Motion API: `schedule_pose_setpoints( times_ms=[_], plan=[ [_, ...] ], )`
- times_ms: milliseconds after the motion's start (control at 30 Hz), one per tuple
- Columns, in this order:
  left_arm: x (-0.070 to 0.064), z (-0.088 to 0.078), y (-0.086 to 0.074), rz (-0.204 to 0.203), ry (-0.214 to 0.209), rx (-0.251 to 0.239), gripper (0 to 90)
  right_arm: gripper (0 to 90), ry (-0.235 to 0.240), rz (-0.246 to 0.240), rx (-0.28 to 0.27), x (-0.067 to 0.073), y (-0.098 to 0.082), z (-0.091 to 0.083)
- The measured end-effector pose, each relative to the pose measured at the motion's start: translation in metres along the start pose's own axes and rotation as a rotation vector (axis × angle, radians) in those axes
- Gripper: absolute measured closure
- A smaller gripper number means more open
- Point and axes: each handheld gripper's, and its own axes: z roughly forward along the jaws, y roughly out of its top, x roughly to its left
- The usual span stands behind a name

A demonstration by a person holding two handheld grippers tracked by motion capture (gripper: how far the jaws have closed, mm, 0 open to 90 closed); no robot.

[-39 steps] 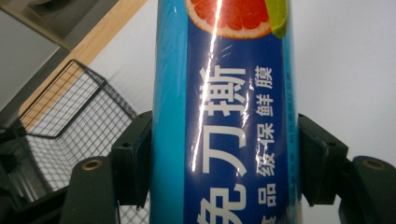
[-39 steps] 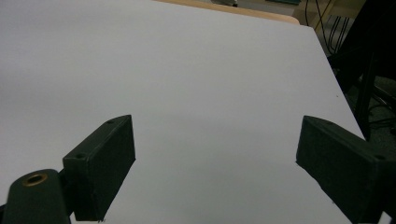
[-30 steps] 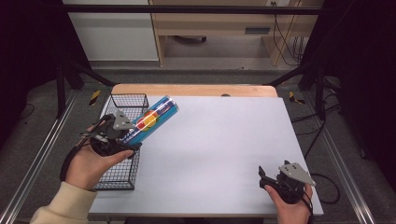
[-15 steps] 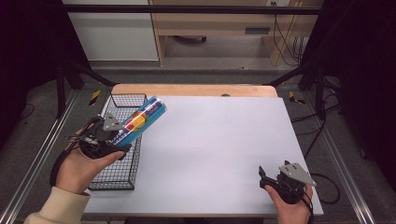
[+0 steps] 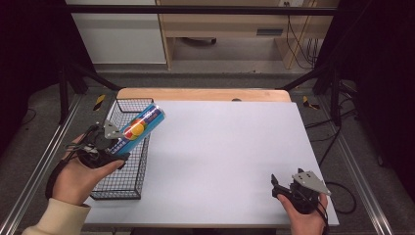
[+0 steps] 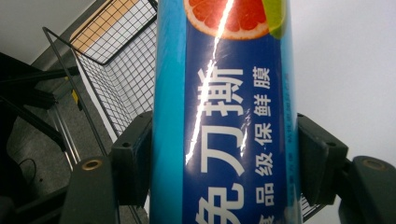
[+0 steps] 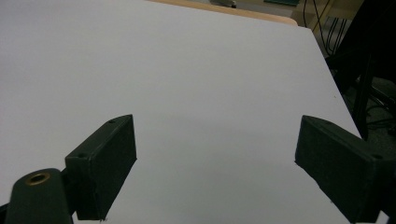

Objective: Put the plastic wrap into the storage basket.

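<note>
Packaging tube [image 5: 141,126] is clamped in the left gripper [image 5: 113,142], near its lower end, and is held tilted above the wire basket [image 5: 128,182] at the left edge of the counter [image 5: 220,147]; its far end points up and toward the counter's middle. Tube is long and cylindrical, glossy, with a dark blue body and lighter cyan bands along the sides. White Chinese characters are printed lengthwise on the blue panel, smaller white ones beside them. A cut grapefruit picture, with a bit of green lime at its edge, is printed higher up the tube [image 6: 224,102]. A bright glare streak is seen running down the wrap. In the left gripper view both black jaws are pressed flat against the tube's sides. Basket is black mesh and rectangular. Right gripper [image 5: 283,190] is held low at the counter's near right corner, jaws spread wide with nothing but bare white surface between them in the right gripper view.
</note>
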Motion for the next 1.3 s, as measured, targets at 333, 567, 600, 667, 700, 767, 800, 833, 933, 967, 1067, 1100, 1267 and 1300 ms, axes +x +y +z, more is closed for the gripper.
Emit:
schedule_pose_setpoints(
  times_ms=[333,567,600,667,700,767,800,833,933,967,1067,1100,1267,1300],
  plan=[
    [0.003,0.002,-0.006,-0.005,0.009,0.013,32.1,12.8,-0.001,0.001,0.001,0.000,0.000,0.000],
    [0.006,0.004,-0.011,-0.017,0.012,0.028,32.1,12.8,0.000,-0.001,0.003,0.000,0.000,0.000],
    [0.006,0.004,-0.011,-0.017,0.014,0.031,32.1,12.8,-0.001,0.002,0.004,0.000,0.000,0.000],
    [0.007,0.006,-0.011,-0.026,0.016,0.038,32.1,12.8,-0.001,0.002,0.003,0.000,0.000,0.000],
    [0.008,0.007,-0.012,-0.032,0.014,0.041,32.1,12.8,0.001,0.000,0.004,0.000,0.000,0.000],
    [0.007,0.010,-0.012,-0.032,0.025,0.058,32.1,12.9,-0.001,0.002,0.006,0.000,0.000,0.000],
    [0.007,0.012,-0.011,-0.029,0.032,0.063,32.1,12.9,0.000,0.003,0.005,0.000,-0.001,-0.001],
    [0.006,0.013,-0.011,-0.026,0.039,0.071,32.1,12.9,-0.001,0.000,0.006,0.001,-0.001,-0.001],
    [0.006,0.015,-0.011,-0.028,0.043,0.080,32.1,12.9,0.002,-0.003,0.006,0.001,-0.001,0.000],
    [0.006,0.016,-0.011,-0.028,0.041,0.084,32.1,12.9,0.003,-0.004,0.007,0.001,-0.001,0.000],
    [0.007,0.018,-0.011,-0.035,0.041,0.091,32.1,13.0,0.005,-0.003,0.006,0.002,0.000,0.000],
    [0.007,0.019,-0.011,-0.038,0.043,0.095,32.1,13.0,0.005,-0.003,0.005,0.002,0.000,0.000],
    [0.008,0.027,-0.010,-0.051,0.057,0.123,32.1,13.3,0.005,-0.005,0.003,0.002,0.000,-0.001],
    [0.008,0.029,-0.010,-0.051,0.062,0.124,32.1,13.7,0.009,-0.011,0.000,0.003,0.000,-0.001]
  ],
)
